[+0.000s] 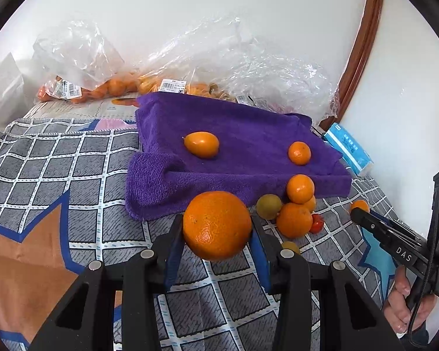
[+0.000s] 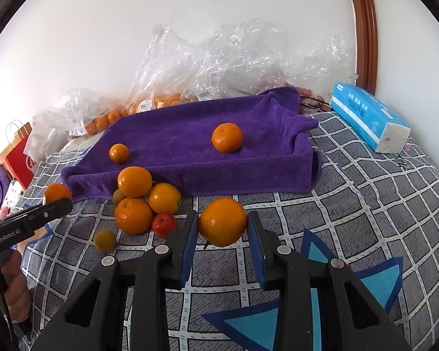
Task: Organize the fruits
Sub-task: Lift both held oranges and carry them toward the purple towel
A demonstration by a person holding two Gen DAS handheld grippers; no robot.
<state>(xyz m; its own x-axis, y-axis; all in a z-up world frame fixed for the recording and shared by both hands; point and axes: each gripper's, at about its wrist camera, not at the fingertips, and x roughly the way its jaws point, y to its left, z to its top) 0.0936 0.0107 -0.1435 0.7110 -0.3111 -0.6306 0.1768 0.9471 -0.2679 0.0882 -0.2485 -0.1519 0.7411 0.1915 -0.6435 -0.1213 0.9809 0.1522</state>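
My left gripper (image 1: pixel 216 228) is shut on a large orange (image 1: pixel 216 225) and holds it above the patterned cloth, just in front of the purple towel (image 1: pixel 248 122). My right gripper (image 2: pixel 222 228) is shut on another orange (image 2: pixel 222 222), also in front of the purple towel (image 2: pixel 190 134). Two small oranges lie on the towel, one oval (image 1: pixel 202 144) and one round (image 1: pixel 299 153). A pile of oranges (image 2: pixel 134 199) with a small red fruit (image 2: pixel 164 224) and greenish fruits (image 2: pixel 104 240) lies in front of the towel's edge.
Clear plastic bags of oranges (image 1: pixel 102 84) lie against the wall behind the towel. A blue tissue pack (image 2: pixel 368 117) lies at the right. A red paper bag (image 2: pixel 19 155) stands at the far left. A wooden door frame (image 2: pixel 363 29) runs up the right.
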